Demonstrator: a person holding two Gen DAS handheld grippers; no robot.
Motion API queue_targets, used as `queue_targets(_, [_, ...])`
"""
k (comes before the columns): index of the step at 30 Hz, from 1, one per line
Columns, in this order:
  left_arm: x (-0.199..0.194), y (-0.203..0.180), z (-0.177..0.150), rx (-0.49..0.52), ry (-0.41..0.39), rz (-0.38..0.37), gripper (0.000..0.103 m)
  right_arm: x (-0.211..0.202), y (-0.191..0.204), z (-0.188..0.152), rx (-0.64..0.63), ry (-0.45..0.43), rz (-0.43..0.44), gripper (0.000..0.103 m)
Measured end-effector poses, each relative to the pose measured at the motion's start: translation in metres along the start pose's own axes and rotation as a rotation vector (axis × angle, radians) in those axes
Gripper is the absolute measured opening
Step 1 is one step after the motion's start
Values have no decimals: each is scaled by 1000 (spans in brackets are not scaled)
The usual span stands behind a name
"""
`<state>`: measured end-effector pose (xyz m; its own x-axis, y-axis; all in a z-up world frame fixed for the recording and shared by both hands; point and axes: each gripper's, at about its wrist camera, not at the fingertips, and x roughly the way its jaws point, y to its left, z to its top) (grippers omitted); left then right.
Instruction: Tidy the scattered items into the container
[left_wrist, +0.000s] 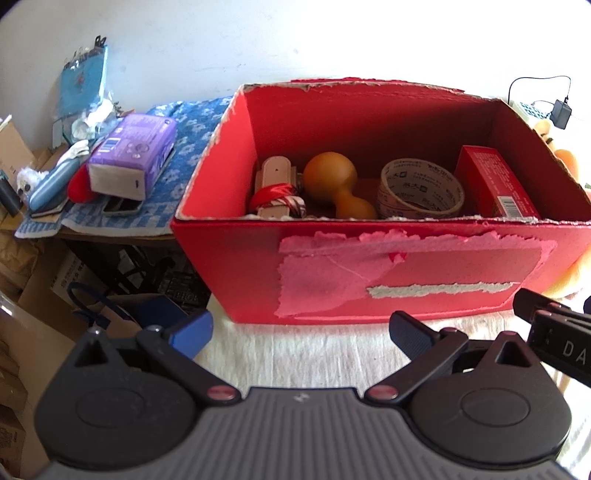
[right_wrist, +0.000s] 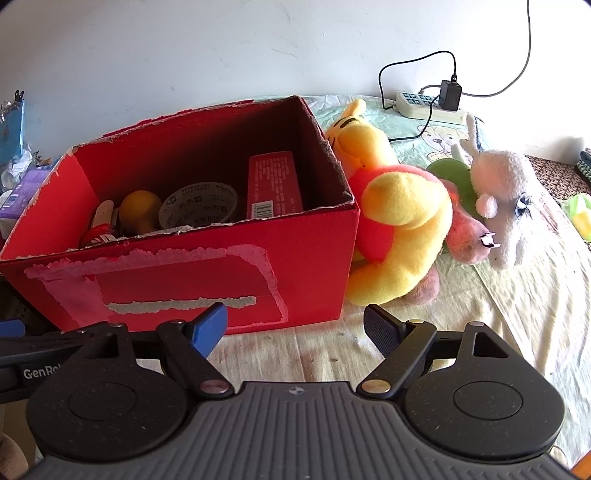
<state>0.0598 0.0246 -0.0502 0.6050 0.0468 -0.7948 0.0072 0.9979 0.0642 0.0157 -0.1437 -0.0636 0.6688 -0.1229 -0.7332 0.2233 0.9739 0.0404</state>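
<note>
Both grippers — left gripper (left_wrist: 301, 332), right gripper (right_wrist: 295, 325) — hang wide open and empty before the red box (right_wrist: 207, 280); the yellow plush bear (right_wrist: 399, 221) lies touching it at three o'clock.

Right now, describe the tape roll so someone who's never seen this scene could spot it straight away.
Find the red box in the middle of the bed. Look inside along its floor, between the orange gourd on the left and the small red carton leaning at the right end. The tape roll is the only ring there: pale beige, hollow in the middle, with dark print around its band.
</note>
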Motion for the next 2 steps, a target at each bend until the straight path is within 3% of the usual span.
queue_targets(2, [-2, 2, 0, -15, -14, -18, 99, 1, 0, 0, 2, 3, -1, 83])
